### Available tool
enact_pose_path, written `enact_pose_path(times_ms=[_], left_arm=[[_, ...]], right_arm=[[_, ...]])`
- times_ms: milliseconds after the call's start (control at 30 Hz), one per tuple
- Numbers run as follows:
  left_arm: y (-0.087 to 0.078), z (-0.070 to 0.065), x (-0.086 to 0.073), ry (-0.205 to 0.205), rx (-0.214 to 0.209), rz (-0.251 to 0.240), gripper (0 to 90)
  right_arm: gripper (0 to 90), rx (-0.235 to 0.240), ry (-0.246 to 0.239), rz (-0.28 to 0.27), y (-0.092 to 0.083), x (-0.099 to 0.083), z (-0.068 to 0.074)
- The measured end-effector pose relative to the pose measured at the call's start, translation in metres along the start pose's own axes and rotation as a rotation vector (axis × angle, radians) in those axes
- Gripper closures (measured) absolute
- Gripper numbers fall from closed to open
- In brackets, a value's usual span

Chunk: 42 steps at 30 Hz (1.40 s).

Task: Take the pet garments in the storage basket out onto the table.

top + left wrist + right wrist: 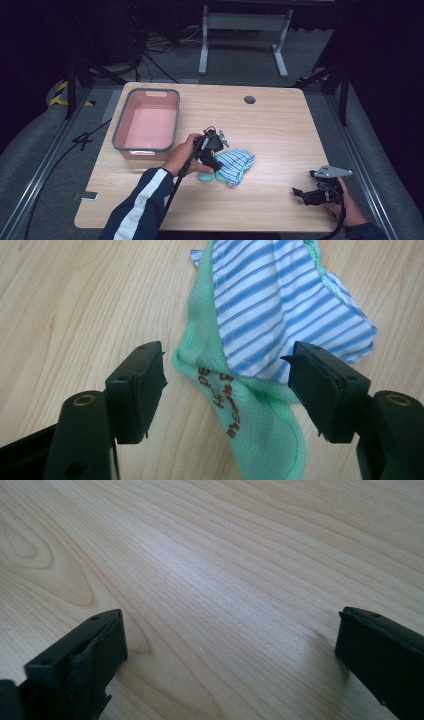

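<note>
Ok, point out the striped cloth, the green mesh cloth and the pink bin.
striped cloth (280, 305), left gripper view, middle of its blue-and-white panel.
green mesh cloth (260, 425), left gripper view, lower flap beside the lettering.
pink bin (116, 135), high view, grey left rim.

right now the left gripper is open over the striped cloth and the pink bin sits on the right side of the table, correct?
Not quite. The pink bin sits on the left side of the table, as the high view shows. The rest holds: the left gripper is open over the striped cloth.
</note>
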State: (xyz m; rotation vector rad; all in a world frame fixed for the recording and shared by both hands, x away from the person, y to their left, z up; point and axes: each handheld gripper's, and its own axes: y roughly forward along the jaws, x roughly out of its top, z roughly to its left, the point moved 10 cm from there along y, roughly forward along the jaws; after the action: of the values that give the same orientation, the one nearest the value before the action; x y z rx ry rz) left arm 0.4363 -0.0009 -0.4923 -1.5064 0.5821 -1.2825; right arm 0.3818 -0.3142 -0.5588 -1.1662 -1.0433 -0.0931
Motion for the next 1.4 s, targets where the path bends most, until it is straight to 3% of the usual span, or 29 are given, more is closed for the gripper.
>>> enact_pose_path(times_ms=[400,733,1000,1400], left_arm=[[-0.012,-0.012,-0.018,0.053,-0.018,-0.033,26.0],[-0.023,-0.013,-0.036,0.055,-0.006,-0.052,24.7],[-0.029,-0.011,-0.061,0.051,-0.003,-0.048,24.0],[-0.036,-0.005,-0.097,0.031,0.047,-0.033,23.1]], right_arm=[[0.6,0.0,0.0,0.0,0.0,0.0,0.0],[0.6,-0.001,0.0,-0.001,0.0,0.0,0.0],[0.6,-0.001,0.0,-0.001,0.0,0.0,0.0],[0.6,-0.001,0.0,-0.001,0.0,0.0,0.0]])
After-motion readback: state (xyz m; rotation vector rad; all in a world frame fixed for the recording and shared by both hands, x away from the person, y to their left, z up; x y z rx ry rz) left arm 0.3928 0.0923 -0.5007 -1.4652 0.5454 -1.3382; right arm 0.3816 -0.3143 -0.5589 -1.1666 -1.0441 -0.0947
